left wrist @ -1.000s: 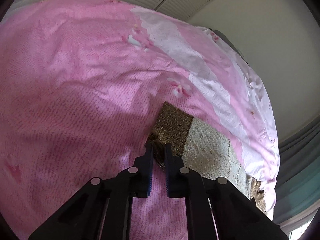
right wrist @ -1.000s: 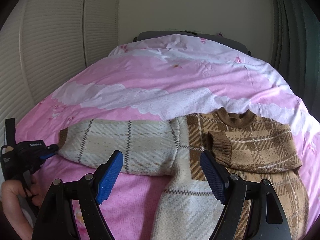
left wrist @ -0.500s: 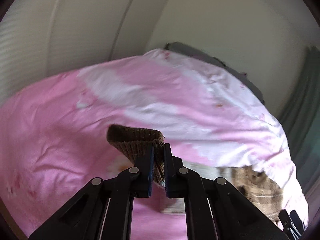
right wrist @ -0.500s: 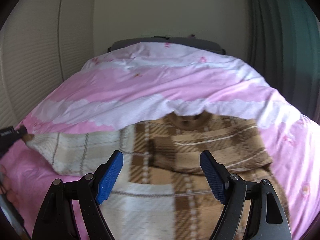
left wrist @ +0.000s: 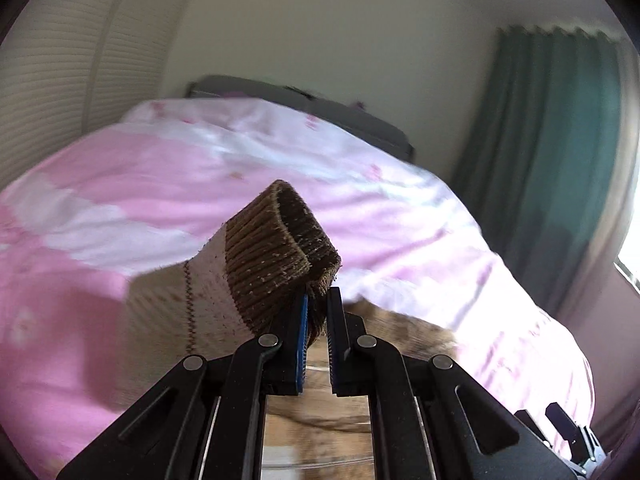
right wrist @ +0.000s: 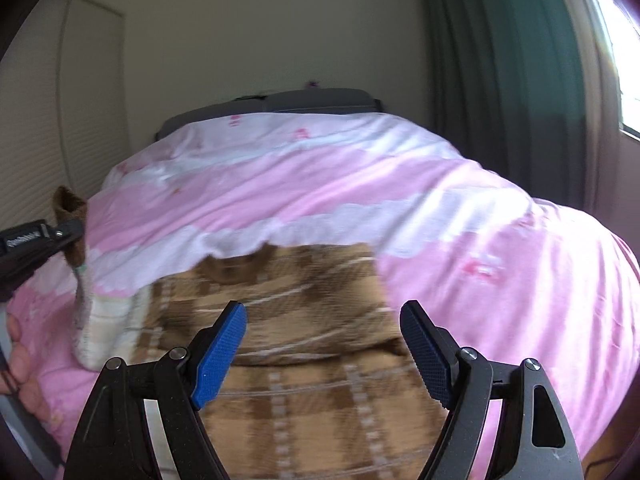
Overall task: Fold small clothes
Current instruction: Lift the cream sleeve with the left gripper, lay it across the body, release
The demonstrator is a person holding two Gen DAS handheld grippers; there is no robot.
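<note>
A small brown-and-cream plaid sweater (right wrist: pixel 288 320) lies on the pink bed cover. My left gripper (left wrist: pixel 317 312) is shut on the brown ribbed cuff (left wrist: pixel 276 256) of its cream sleeve (left wrist: pixel 176 304) and holds it lifted above the bed. In the right wrist view that gripper (right wrist: pixel 74 227) shows at the far left with the cuff (right wrist: pixel 70 204) raised and the sleeve hanging below. My right gripper (right wrist: pixel 324 344) is open and empty, just above the sweater's body. The sweater's collar (right wrist: pixel 236 266) points to the far side.
The pink and white duvet (right wrist: pixel 360 184) covers the whole bed. A dark headboard (right wrist: pixel 304 100) is at the far end. Green curtains (right wrist: pixel 500 72) and a window are on the right, slatted wardrobe doors (left wrist: pixel 48 80) on the left.
My left gripper has lifted the sleeve cuff off the bed and swung toward the sweater's body. My right gripper has moved forward and right over the sweater, still open.
</note>
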